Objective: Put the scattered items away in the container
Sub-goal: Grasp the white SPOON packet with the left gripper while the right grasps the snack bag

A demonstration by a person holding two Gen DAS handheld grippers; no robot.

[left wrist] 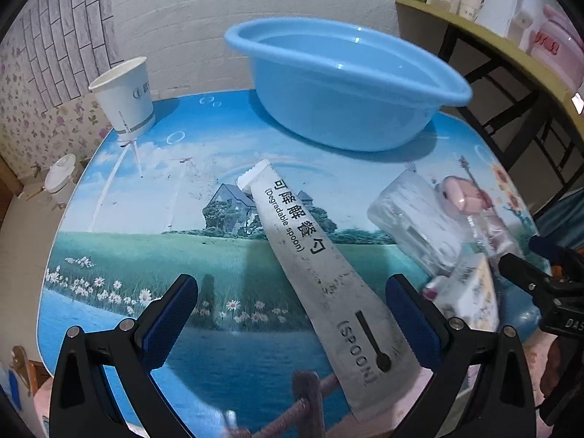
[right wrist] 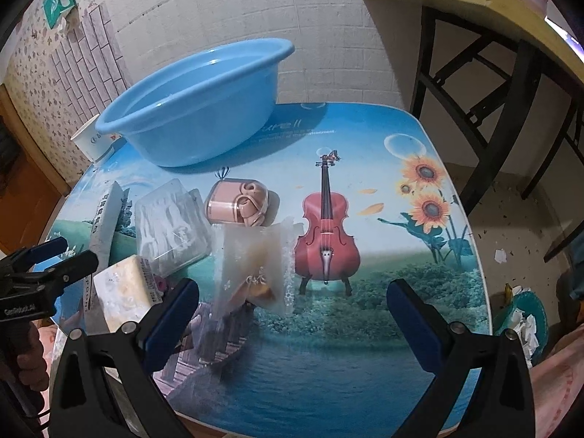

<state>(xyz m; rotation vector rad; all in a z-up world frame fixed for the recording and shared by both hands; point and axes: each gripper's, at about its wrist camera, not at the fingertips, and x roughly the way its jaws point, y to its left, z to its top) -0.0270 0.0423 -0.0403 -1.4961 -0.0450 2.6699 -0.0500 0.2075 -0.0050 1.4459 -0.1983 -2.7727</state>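
Observation:
A light blue basin (left wrist: 343, 84) stands at the back of the printed table (left wrist: 153, 255); it also shows in the right wrist view (right wrist: 193, 109). A white spoon packet (left wrist: 321, 255) lies between my open left gripper (left wrist: 292, 314) fingers, untouched. To its right lie a clear plastic box (left wrist: 412, 219), a pink case (left wrist: 463, 197) and a small yellowish packet (left wrist: 471, 292). In the right wrist view my right gripper (right wrist: 292, 314) is open and empty, above a clear bag (right wrist: 255, 266). The clear box (right wrist: 171, 226), pink case (right wrist: 237, 204) and yellowish packet (right wrist: 124, 292) lie left of it.
A white paper cup (left wrist: 126, 96) stands at the table's back left. A yellow-topped folding table (right wrist: 456, 3) with small items stands at the right. A floor with scraps (right wrist: 511, 219) lies beyond the table's right edge. The other gripper (right wrist: 40, 277) shows at the left.

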